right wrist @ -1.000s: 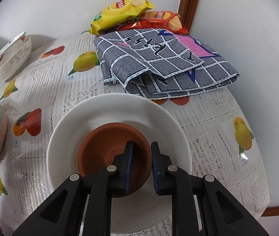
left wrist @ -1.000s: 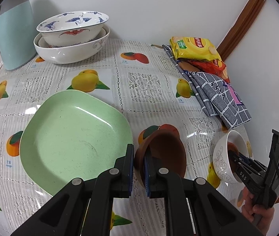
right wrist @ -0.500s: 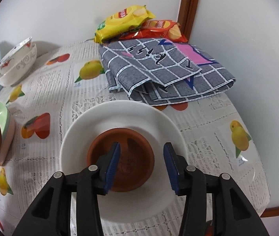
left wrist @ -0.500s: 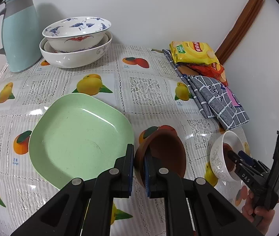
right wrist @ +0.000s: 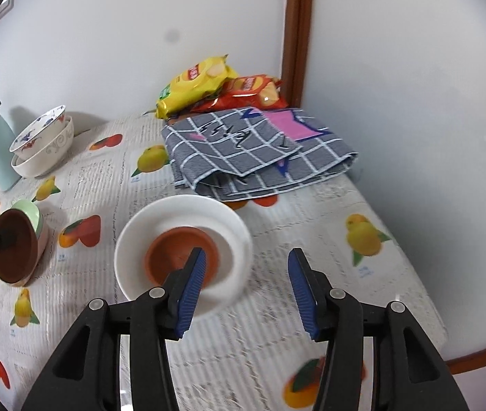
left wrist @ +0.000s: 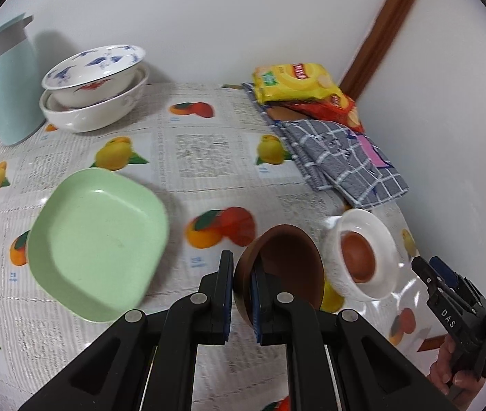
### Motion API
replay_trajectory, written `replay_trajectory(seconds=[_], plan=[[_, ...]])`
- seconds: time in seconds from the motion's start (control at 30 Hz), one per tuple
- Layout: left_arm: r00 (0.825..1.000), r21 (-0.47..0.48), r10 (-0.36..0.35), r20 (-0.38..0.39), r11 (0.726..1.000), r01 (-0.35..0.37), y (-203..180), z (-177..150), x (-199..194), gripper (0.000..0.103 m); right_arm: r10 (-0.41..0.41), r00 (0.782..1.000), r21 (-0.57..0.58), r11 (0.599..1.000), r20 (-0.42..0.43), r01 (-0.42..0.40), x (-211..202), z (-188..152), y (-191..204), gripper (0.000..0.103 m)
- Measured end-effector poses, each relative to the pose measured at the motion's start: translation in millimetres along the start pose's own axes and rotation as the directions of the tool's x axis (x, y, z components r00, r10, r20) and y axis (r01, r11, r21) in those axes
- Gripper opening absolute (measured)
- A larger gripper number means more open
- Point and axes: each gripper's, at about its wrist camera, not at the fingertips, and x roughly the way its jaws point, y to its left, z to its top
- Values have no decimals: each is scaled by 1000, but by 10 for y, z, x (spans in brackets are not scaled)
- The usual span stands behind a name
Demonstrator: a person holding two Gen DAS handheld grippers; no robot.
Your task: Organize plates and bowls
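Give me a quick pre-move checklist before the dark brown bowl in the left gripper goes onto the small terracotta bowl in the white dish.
1. Left gripper clamped on the rim of the dark brown bowl: ok.
2. Brown bowl clear of the table, held tilted on edge: ok.
3. Small terracotta bowl seated inside the round white dish: ok.
4. Right gripper released; jaws opening, nothing gripped: ok.
5. Right gripper clear of the path above the white dish: not ok, one finger overlaps it in the right wrist view.
6. Square pale green plate out of the way: ok.
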Motion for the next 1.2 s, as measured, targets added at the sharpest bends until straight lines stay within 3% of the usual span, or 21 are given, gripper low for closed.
replay_trajectory(seconds=[0.2,0.43,0.67,1.2], plan=[[999,51,-35,-13,998,36,-369,6,73,9,46,999,78,996,-7,-45,-65,-109,-340,50],[998,104,-51,-30,993,54,-729,67,223,9,-8,1000,149,989,-26,12,-37,-242,-710,50],[996,128,-59,-72,990,68,-963,101,483,9,0,999,206,978,-42,8,51,-352,-927,50],[987,139,-65,-148,987,85,-1154,137,972,10,26,997,177,984,-68,-13,157,-367,-852,50]])
